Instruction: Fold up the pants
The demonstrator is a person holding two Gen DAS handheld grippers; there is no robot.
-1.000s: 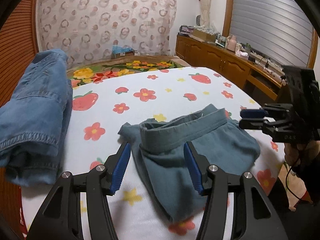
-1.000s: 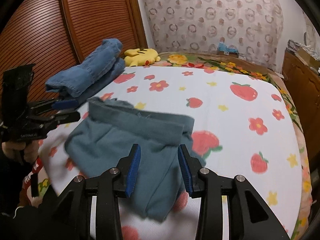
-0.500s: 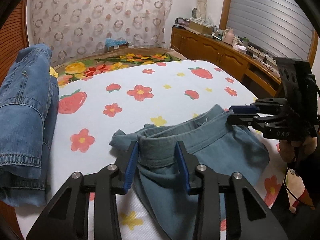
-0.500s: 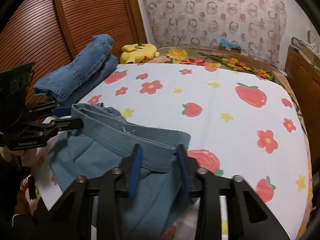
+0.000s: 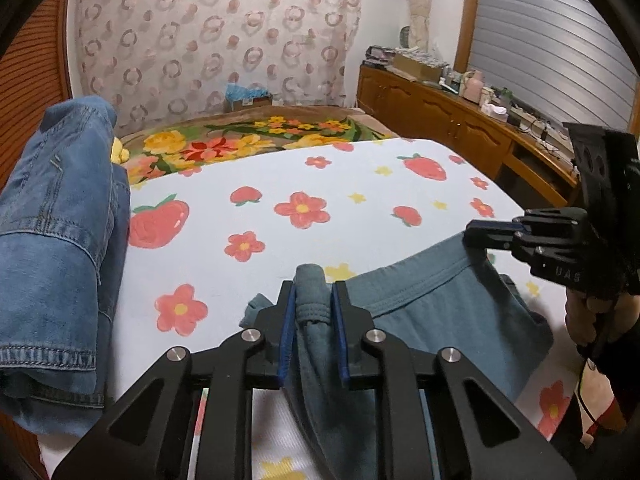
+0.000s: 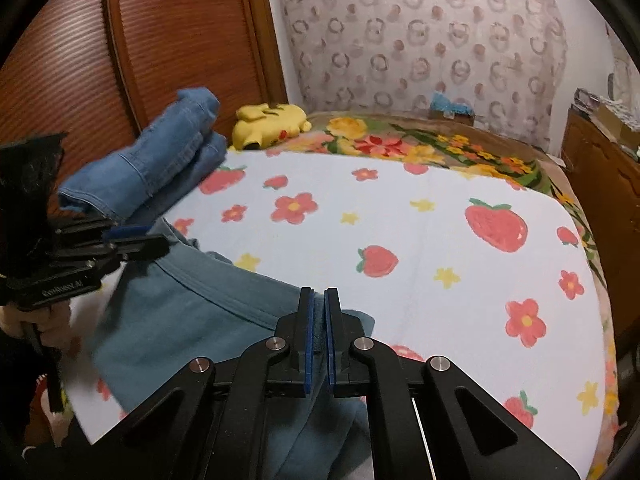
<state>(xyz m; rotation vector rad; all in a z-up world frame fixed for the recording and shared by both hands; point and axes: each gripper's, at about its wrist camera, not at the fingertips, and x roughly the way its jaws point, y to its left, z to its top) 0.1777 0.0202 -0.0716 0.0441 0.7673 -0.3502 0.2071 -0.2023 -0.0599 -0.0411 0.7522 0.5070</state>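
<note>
Pinching the bunched waistband, the left tool has its blue pads pressed on a thick roll of the teal pants. At the other end of that same band the right tool is pressed nearly together on thinner cloth. Between them the waistband runs left to right, nearly taut, so its long axis lies across both tools and each holds one corner. Below it the legs hang over the bed edge toward the person. Folded jeans lie to the left, apart from the pants.
</note>
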